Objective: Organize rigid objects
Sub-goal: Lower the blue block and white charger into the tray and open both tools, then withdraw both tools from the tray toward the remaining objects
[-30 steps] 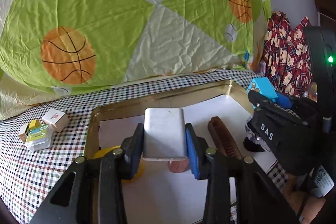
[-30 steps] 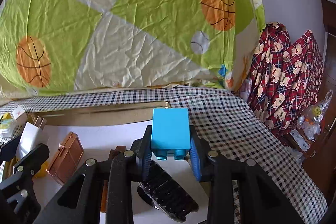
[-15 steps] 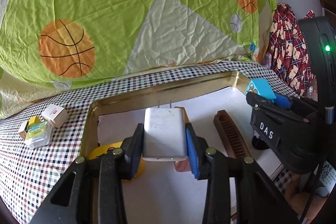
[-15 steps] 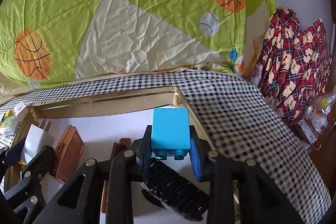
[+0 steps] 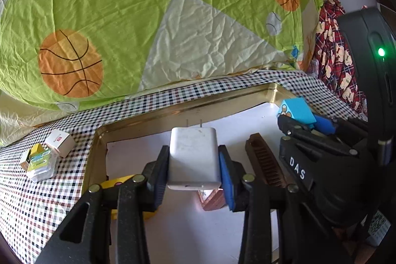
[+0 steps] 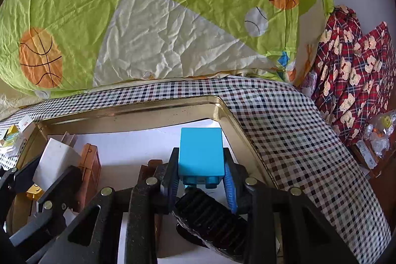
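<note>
My left gripper point(image 5: 194, 165) is shut on a white plug charger point(image 5: 193, 156), prongs pointing away, held over the gold tray point(image 5: 173, 113) lined with white paper. My right gripper point(image 6: 201, 165) is shut on a blue toy brick point(image 6: 201, 152), held over the tray's far right corner. In the left wrist view the same blue brick point(image 5: 295, 111) and the right gripper point(image 5: 297, 123) appear at the right. The right wrist view shows the charger point(image 6: 55, 156) at the left. In the tray lie a brown comb point(image 5: 264, 160), a brown box point(image 6: 90, 161), a yellow piece point(image 5: 116, 183) and a black ribbed object point(image 6: 210, 219).
Small boxes point(image 5: 47, 152) sit on the checked cloth point(image 6: 284, 130) left of the tray. A green quilt with basketball prints point(image 5: 148, 16) rises behind the tray. Red patterned fabric point(image 6: 354, 61) and bagged items point(image 6: 381, 132) lie to the right.
Both views have tipped so that more of the tray's far rim and corner show. Both grips are unchanged.
</note>
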The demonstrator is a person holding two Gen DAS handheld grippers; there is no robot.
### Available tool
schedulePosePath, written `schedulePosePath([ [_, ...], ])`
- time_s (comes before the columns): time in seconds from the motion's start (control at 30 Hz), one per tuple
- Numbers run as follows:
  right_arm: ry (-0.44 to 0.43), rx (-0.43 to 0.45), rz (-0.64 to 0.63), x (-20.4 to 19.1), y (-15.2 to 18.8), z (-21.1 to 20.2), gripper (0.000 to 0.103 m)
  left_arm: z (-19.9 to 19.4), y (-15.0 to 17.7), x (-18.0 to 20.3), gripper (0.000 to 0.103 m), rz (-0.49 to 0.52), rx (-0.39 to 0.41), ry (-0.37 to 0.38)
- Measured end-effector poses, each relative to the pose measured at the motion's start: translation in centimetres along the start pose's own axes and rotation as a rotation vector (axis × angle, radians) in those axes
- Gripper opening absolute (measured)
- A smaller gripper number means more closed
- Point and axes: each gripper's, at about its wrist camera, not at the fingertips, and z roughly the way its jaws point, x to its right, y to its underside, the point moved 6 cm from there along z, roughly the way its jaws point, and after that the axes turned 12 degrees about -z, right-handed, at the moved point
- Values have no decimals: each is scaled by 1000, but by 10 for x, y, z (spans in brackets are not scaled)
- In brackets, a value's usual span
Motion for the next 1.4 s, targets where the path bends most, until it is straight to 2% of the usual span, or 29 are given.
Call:
schedulePosePath([
  [0.3,-18,-1,14,-1,1,1,34,0,0,0,37,4,-7,16],
  [0.4,-44,0,38,-1,1,1,37,-2,0,0,43,13,4,-11],
  [0.43,-50,4,50,0,1,1,46,-2,1,1,54,23,3,-16],
  [0.47,-46,12,58,1,1,-1,53,-2,2,3,73,37,3,-16],
  [0.5,-41,21,61,1,1,-3,67,-4,3,5,82,53,9,-21],
  [0.53,-34,44,68,3,0,-8,74,-7,2,6,93,65,27,-23],
  [0.57,-29,62,73,4,0,-11,75,-10,2,6,101,68,45,-18],
  [0.6,-23,80,78,4,-1,-14,76,-13,1,5,103,63,57,-10],
  [0.7,-11,108,95,7,-3,-18,81,-13,-1,-5,102,19,56,3],
  [0.83,-21,164,138,14,-5,-26,81,-14,-3,-16,102,-45,54,14],
  [1.0,-6,296,197,24,-8,-48,81,-18,-4,-23,102,-63,81,-4],
  [1.13,80,410,215,30,-9,-70,81,-26,-7,-31,102,-61,136,-46],
  [1.4,159,462,156,21,-9,-86,84,-47,-10,-65,102,-129,232,-95],
])
